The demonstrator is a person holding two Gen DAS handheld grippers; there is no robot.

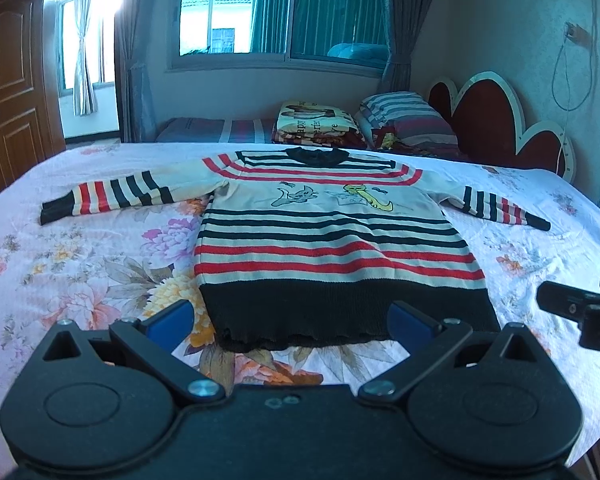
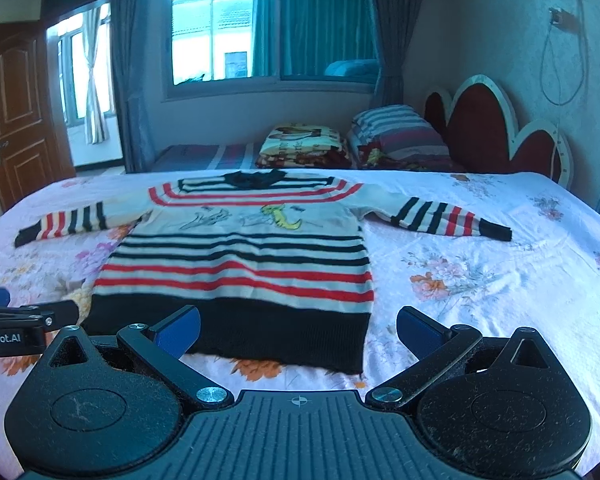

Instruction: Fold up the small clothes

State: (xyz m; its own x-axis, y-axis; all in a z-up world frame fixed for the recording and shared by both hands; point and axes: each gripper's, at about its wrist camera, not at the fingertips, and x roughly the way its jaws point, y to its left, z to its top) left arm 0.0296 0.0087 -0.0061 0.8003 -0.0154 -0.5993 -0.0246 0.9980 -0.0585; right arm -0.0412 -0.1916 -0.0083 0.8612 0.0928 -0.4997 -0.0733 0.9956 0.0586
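Sweater lies flat, face up, on the bed, dead ahead of me. Long axis runs straight away from both grippers: dark hem nearest, collar at the far end, sleeves spread out L and R. My left gripper is released, jaws wide, nothing in it, hovering just short of the hem, roughly centred on the hem. My right gripper is also spread wide & empty, sitting off the hem's right corner, so the right sleeve is its side; left sleeve falls to the other. Neither touches cloth yet, I'd judge. Left view shows the hem edge w/ its frilly rim clearly; right view is softer there but shows the hem's right corner and more bare bed to the right. Each view catches the other gripper at its edge. Folded bedding sits well beyond the collar.
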